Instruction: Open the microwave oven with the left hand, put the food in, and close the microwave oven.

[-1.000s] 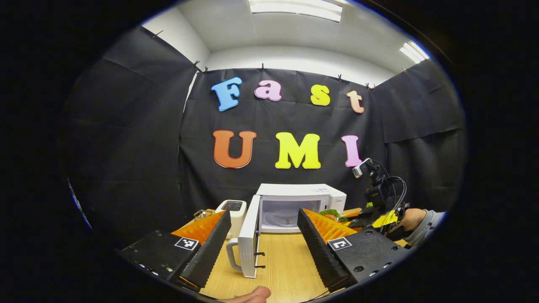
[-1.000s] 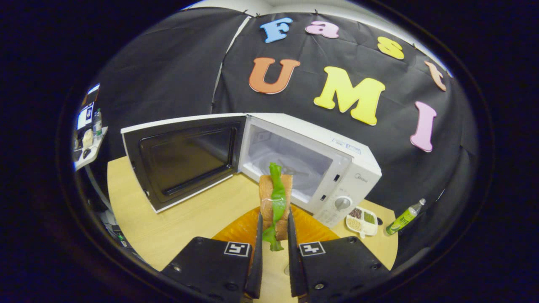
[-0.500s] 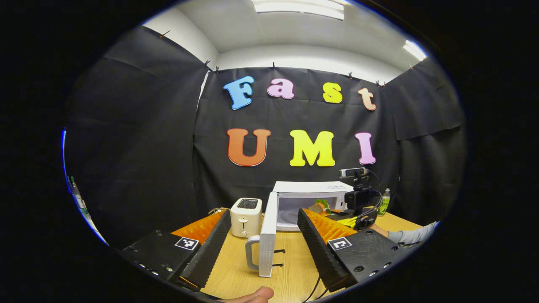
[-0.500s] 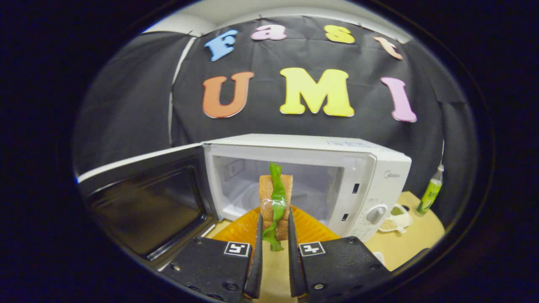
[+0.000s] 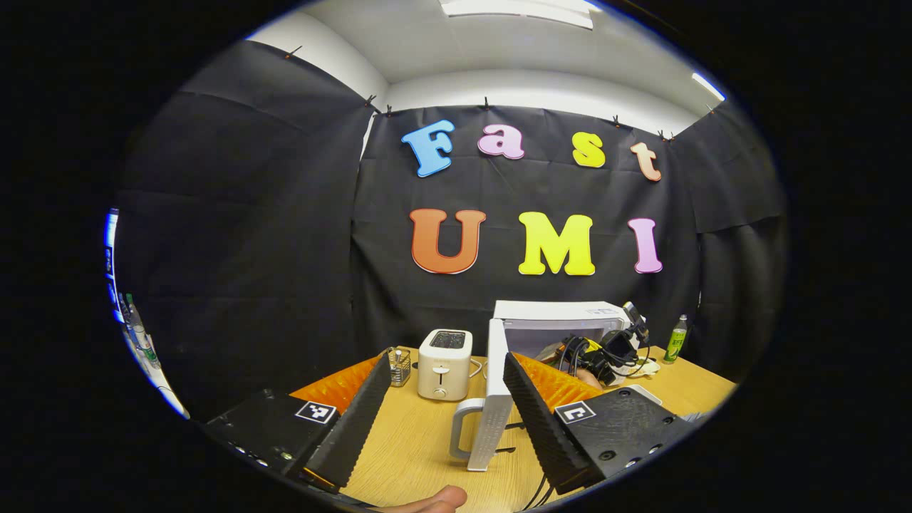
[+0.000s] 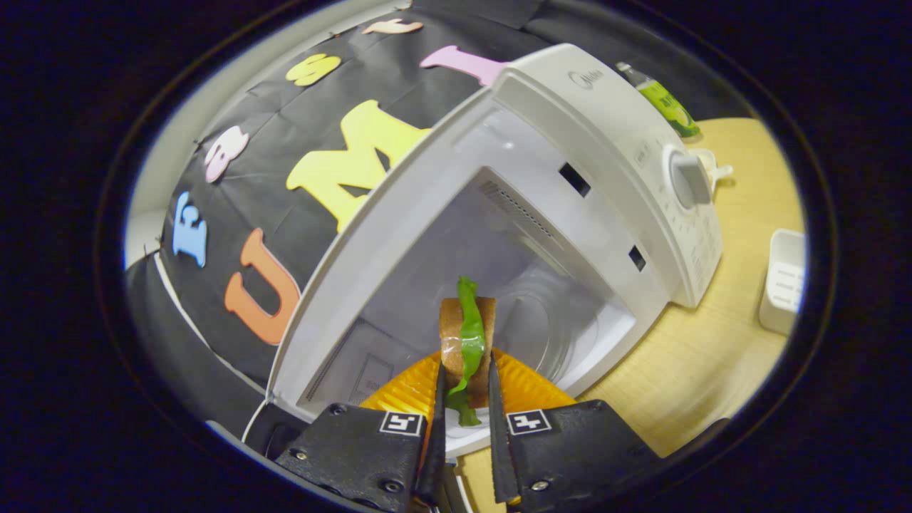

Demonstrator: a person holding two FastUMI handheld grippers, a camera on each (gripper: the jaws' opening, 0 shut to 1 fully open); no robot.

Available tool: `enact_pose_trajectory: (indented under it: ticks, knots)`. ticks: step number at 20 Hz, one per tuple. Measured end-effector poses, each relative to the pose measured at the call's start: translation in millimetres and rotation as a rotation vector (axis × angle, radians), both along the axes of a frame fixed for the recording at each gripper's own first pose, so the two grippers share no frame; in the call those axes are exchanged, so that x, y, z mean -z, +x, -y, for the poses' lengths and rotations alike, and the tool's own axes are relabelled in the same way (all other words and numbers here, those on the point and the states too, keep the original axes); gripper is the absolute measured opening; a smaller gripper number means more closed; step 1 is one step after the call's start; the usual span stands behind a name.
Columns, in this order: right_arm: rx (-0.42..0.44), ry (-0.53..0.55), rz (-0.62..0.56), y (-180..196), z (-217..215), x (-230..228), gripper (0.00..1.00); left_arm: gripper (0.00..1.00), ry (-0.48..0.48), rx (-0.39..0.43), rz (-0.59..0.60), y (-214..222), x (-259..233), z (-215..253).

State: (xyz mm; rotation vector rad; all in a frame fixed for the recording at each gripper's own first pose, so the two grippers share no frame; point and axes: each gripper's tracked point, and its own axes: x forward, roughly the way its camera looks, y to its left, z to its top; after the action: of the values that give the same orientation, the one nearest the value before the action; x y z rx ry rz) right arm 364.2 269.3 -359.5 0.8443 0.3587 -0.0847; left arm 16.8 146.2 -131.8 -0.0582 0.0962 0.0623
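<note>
Two claws at work: my right claw (image 6: 463, 406) pinches the sandwich (image 6: 467, 342) at the mouth of the open microwave (image 6: 570, 178). My left claw (image 5: 445, 399) hangs spread near the door (image 5: 491, 399), above the table (image 5: 420, 442) beside a toaster (image 5: 444, 354).

Light: cast evenly by ceiling panels (image 5: 516, 7); shadows: soft
Distortion: edges are bent strongly; focus: kept sharp

A "Midea" brand mark stands on the microwave oven (image 6: 570, 142).
</note>
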Motion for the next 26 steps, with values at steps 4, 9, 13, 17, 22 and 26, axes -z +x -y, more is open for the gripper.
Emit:
enact_pose_trajectory:
  ticks: [4, 9, 13, 17, 22, 26]
  knots:
    - [0.086, 0.119, -0.038, 17.6, -3.3, 23.2, 0.30, 0.95, 0.006, -0.011, -0.029, 6.4, 12.9, -3.8]
    - [0.085, 0.035, -0.047, 23.5, 0.6, 42.7, 0.24, 0.95, 0.045, -0.014, -0.047, 7.5, 21.5, -1.5]
    - [0.071, -0.095, -0.044, 27.0, 9.1, 49.8, 0.38, 0.84, 0.072, -0.015, -0.038, 8.1, 26.7, -1.0]
    - [0.124, -0.357, -0.066, 24.6, 30.1, 50.0, 0.50, 0.84, 0.065, -0.002, -0.036, 5.7, 27.3, -0.7]
    - [0.083, -0.586, -0.064, 8.9, 38.0, 44.1, 0.89, 0.84, 0.034, -0.012, -0.027, -3.5, 30.4, -10.1]
    - [-0.003, -0.645, -0.043, -22.7, 46.7, 25.2, 0.90, 0.95, 0.036, -0.030, -0.036, -4.8, 39.5, -25.4]
